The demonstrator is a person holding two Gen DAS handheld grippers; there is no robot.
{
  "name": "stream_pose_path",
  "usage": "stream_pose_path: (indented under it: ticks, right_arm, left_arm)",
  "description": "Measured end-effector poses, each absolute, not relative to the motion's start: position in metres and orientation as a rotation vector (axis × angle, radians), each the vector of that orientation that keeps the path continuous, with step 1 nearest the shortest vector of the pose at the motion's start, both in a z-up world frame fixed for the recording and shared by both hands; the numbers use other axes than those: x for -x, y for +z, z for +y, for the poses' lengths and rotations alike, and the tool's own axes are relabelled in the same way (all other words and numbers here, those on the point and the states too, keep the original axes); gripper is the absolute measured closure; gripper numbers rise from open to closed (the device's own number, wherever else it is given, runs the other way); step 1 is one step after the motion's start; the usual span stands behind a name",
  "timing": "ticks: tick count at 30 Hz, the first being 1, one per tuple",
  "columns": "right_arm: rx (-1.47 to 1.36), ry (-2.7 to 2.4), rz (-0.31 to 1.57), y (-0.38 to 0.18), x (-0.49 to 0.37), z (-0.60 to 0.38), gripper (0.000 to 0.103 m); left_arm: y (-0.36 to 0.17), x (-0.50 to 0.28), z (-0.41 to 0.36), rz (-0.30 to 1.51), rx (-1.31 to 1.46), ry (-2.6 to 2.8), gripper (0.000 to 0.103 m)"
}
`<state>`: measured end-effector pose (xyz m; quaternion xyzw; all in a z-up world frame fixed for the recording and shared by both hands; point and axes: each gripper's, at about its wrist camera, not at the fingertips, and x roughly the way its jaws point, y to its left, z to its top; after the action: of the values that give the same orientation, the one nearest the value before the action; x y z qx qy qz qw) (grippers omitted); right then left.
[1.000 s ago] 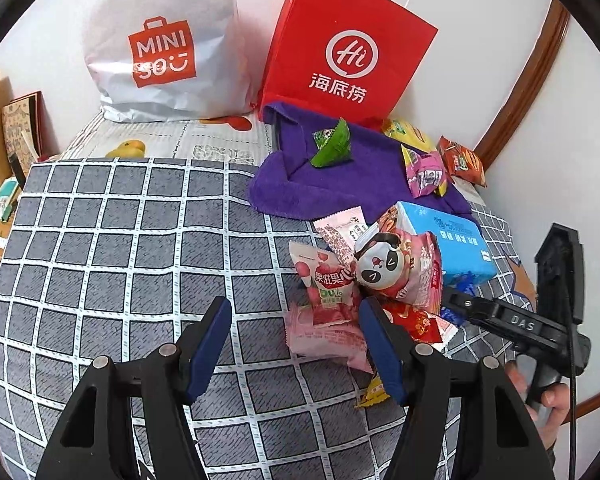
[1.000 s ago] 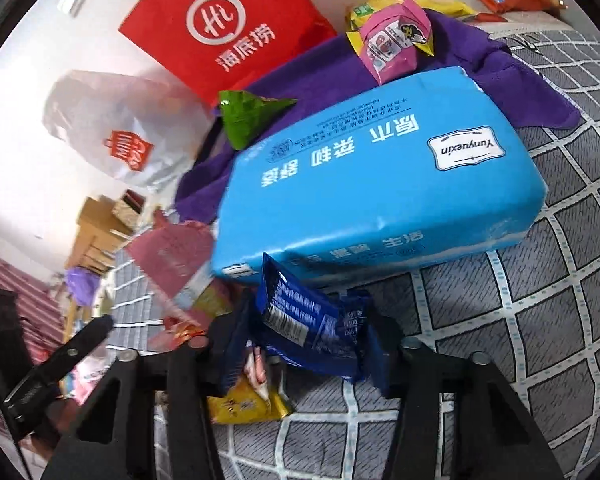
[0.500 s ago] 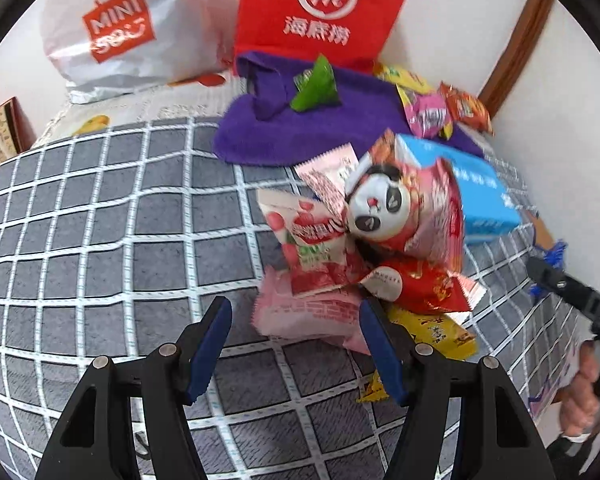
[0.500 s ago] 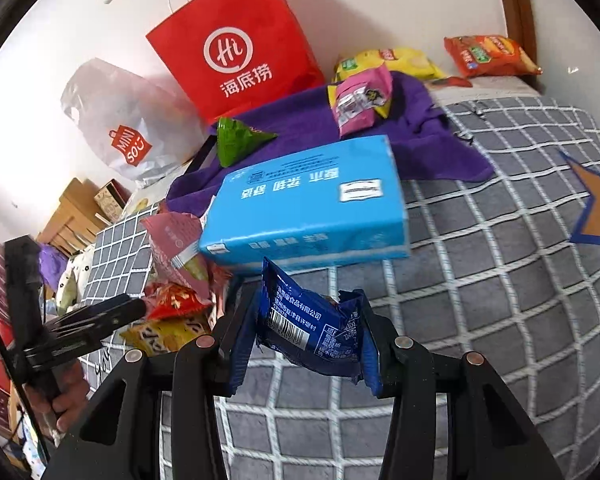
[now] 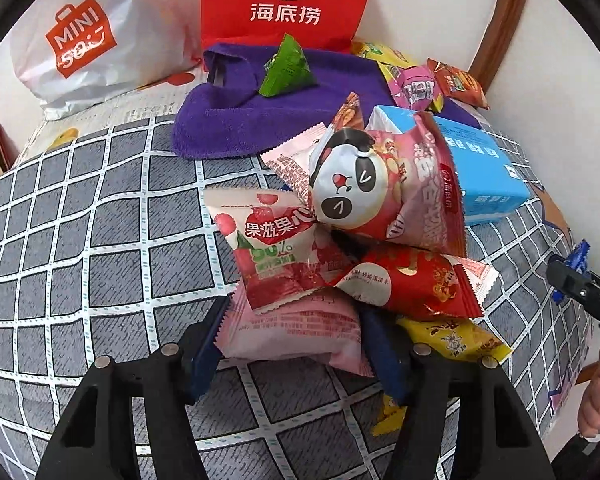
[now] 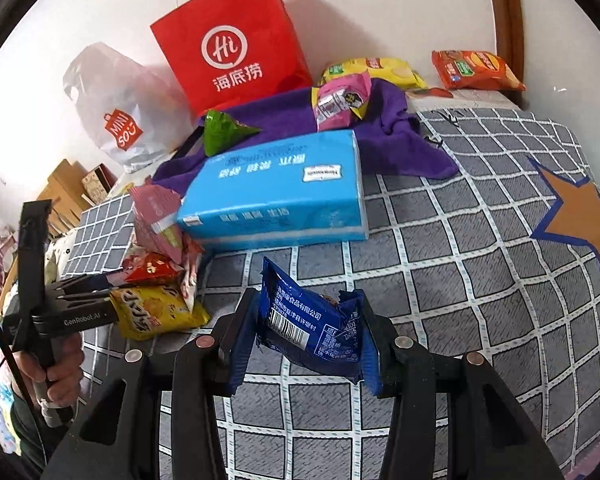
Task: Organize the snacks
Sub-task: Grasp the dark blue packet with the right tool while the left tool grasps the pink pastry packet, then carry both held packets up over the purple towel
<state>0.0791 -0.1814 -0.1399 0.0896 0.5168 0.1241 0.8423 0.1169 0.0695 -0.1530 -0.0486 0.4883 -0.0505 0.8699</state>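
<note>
- The right gripper [image 6: 306,334] has its jaws clamped on a crumpled dark blue snack packet [image 6: 310,330], held above the grey checked bedspread [image 6: 460,280] and clear of everything else.
- The left gripper [image 5: 295,344] sits low at the near edge of the snack pile; its jaws are closing, with the pale pink packet [image 5: 295,332] between them. I cannot tell whether the pads press on it yet.
- The pile is still a jumble: a strawberry-print packet [image 5: 275,248] lies on the pink one, a panda-faced bag [image 5: 372,188] leans on top, with a red packet [image 5: 416,280] and a yellow packet [image 5: 456,338] just beside them.
- A blue tissue pack [image 6: 279,184] lies behind the pile, touching it.
- On the purple towel [image 5: 235,120] further back rest a green triangular packet [image 5: 285,68] and a pink-and-yellow packet [image 6: 340,102]; a yellow crisp bag [image 6: 376,68] and an orange crisp bag [image 6: 476,70] lie beyond, near the wall.
- A red paper bag [image 6: 227,40] and a white Miniso bag [image 5: 87,32] stand at the back.
- By my reading the sorting is at an early stage: a few snacks lie on or near the towel, one is in transit, and most of the pile remains.
</note>
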Motion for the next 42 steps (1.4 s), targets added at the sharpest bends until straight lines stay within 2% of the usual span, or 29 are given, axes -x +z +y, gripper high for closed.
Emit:
stream_pose_path:
  ticks: [3,25,42]
  right_arm:
    - [-0.197,0.256,1.103,-0.144,-0.078,-0.184,0.058]
    - [-0.144,0.252,1.101,-0.129,-0.079,-0.173,0.058]
    - [-0.078,0.302,1.017,-0.033,-0.103,-0.177,0.058]
  left_arm:
    - [-0.15,-0.113,0.073,1.012,0.099,-0.109,0.048]
    - [-0.1,-0.064,0.099,0.92,0.217,-0.114,0.048]
    - [-0.032,-0.079,0.094,0.873,0.273,-0.098,0.048]
